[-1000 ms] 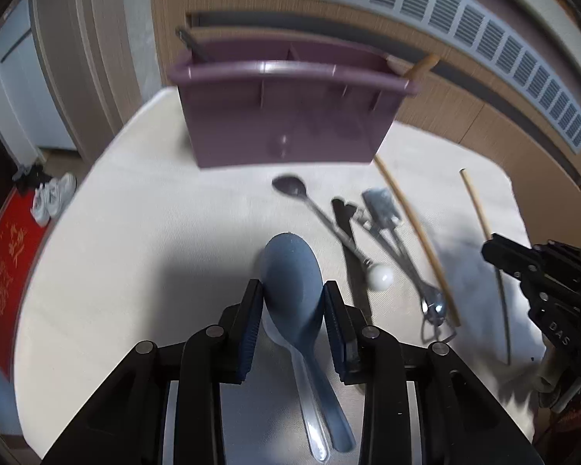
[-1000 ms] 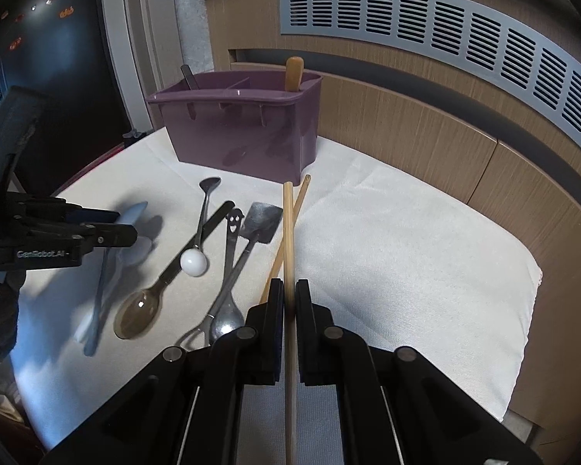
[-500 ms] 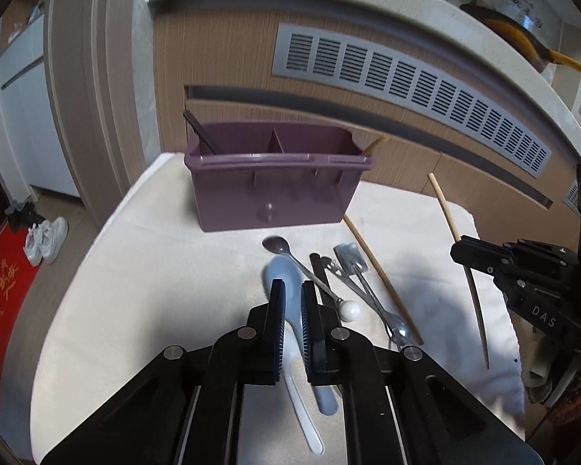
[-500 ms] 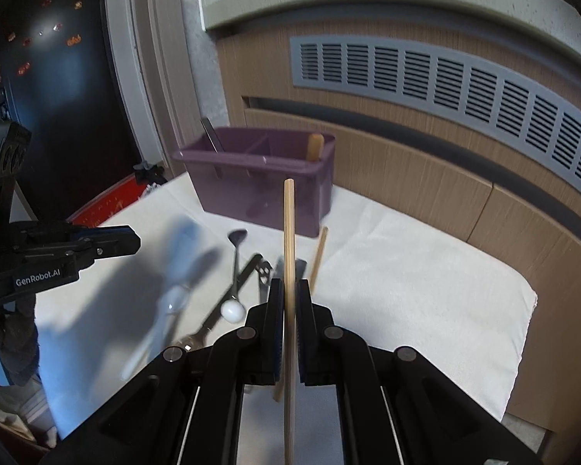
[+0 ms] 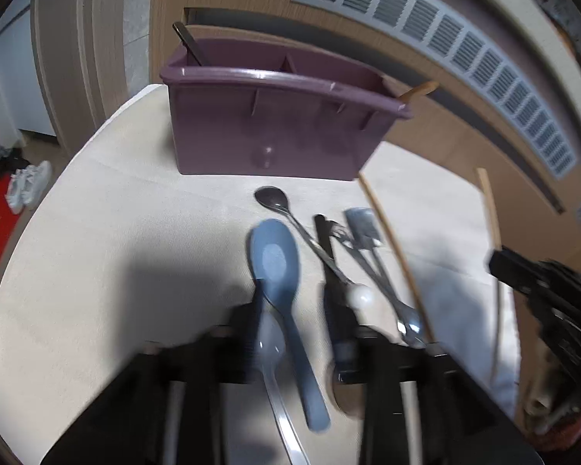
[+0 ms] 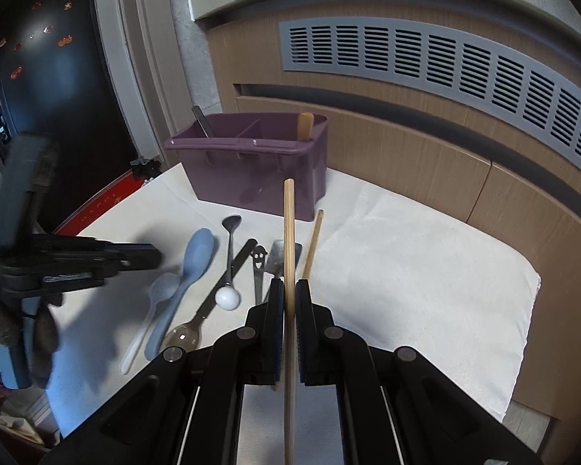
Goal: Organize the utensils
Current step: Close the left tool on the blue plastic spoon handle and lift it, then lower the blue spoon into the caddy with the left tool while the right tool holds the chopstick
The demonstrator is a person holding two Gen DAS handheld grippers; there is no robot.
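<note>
The right gripper (image 6: 286, 302) is clamped on a wooden chopstick (image 6: 289, 240), lifted off the cloth and pointing at the purple caddy (image 6: 251, 162) at frame centre. The left gripper (image 5: 296, 343), blurred at lower centre, has its fingers spread and empty around the blue spoon (image 5: 279, 267).

Progress, as judged: early. The caddy holds only a dark handle (image 5: 188, 44) at its left end and a wooden handle (image 6: 304, 126) at its right. Spoons, a fork and a second chopstick (image 6: 313, 246) lie on the cloth.

Clearance: the caddy top is open. A panelled wall stands close behind it.
</note>
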